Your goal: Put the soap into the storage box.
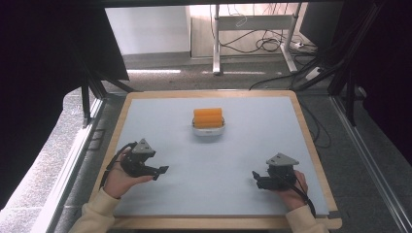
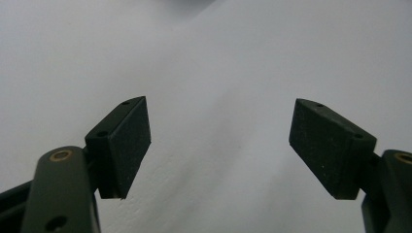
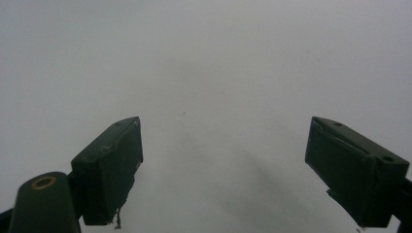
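Two grippers sit low on my side of the worktop [image 1: 145, 104], each in a hand. The left gripper [image 1: 163, 172] is near the left edge, tipped inward toward the middle; the right gripper [image 1: 254, 176] is near the right edge, also pointing inward. In the left gripper view the left gripper [image 2: 219, 145] has its jaws spread wide, with bare pale surface between them and nothing held. In the right gripper view the right gripper [image 3: 224, 170] is just as wide apart and equally empty, looking down at plain surface.

The tray [image 1: 209, 130], white and small, stands beyond both grippers, about midway across the worktop and well apart from either. It carries orange rolls [image 1: 208, 117] lying side by side. The grippers are well apart from each other.
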The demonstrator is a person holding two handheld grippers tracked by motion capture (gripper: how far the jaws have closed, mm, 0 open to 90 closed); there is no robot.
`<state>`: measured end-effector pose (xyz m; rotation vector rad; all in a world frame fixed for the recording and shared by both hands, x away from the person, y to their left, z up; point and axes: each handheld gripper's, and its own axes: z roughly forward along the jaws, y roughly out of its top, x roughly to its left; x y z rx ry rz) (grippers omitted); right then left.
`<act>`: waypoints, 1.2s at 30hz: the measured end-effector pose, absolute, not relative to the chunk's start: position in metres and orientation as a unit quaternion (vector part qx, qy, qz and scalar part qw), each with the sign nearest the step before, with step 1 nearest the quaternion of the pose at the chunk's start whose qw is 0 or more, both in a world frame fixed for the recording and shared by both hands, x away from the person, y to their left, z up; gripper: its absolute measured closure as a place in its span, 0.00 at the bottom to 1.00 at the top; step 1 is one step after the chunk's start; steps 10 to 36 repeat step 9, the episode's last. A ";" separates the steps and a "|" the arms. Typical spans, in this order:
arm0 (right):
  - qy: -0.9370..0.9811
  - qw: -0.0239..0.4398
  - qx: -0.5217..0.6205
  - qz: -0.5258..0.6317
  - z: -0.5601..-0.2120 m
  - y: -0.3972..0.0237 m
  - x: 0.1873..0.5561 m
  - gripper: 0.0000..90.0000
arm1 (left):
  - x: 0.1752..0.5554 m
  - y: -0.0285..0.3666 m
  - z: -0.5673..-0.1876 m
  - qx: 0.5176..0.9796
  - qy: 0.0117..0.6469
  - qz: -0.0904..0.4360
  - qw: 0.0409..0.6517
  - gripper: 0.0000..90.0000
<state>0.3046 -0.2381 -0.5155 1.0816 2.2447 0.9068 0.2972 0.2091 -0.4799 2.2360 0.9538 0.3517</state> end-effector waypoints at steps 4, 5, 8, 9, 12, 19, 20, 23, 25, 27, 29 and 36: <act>0.823 0.242 0.392 0.331 -0.516 -0.238 0.305 0.16 | 0.299 0.208 -0.480 0.858 0.362 0.136 0.338 0.25; 0.822 0.240 0.393 0.334 -0.516 -0.238 0.305 0.16 | 0.300 0.208 -0.480 0.858 0.361 0.137 0.338 0.25; 0.820 0.239 0.392 0.343 -0.516 -0.238 0.306 0.16 | 0.302 0.209 -0.480 0.858 0.359 0.143 0.338 0.24; 0.818 0.239 0.392 0.346 -0.515 -0.238 0.306 0.16 | 0.303 0.210 -0.481 0.858 0.358 0.147 0.337 0.24; 0.818 0.239 0.392 0.346 -0.515 -0.238 0.306 0.16 | 0.303 0.210 -0.481 0.858 0.358 0.147 0.337 0.24; 0.818 0.239 0.392 0.346 -0.515 -0.238 0.306 0.16 | 0.303 0.210 -0.481 0.858 0.358 0.147 0.337 0.24; 0.818 0.239 0.392 0.346 -0.515 -0.238 0.306 0.16 | 0.303 0.210 -0.481 0.858 0.358 0.147 0.337 0.24; 0.818 0.239 0.392 0.346 -0.515 -0.238 0.306 0.16 | 0.303 0.210 -0.481 0.858 0.358 0.147 0.337 0.24; 0.818 0.239 0.392 0.346 -0.515 -0.238 0.306 0.16 | 0.303 0.210 -0.481 0.858 0.358 0.147 0.337 0.24; 0.818 0.239 0.392 0.346 -0.515 -0.238 0.306 0.16 | 0.303 0.210 -0.481 0.858 0.358 0.147 0.337 0.24; 0.818 0.239 0.392 0.346 -0.515 -0.238 0.306 0.16 | 0.303 0.210 -0.481 0.858 0.358 0.147 0.337 0.24; 0.818 0.239 0.392 0.346 -0.515 -0.238 0.306 0.16 | 0.303 0.210 -0.481 0.858 0.358 0.147 0.337 0.24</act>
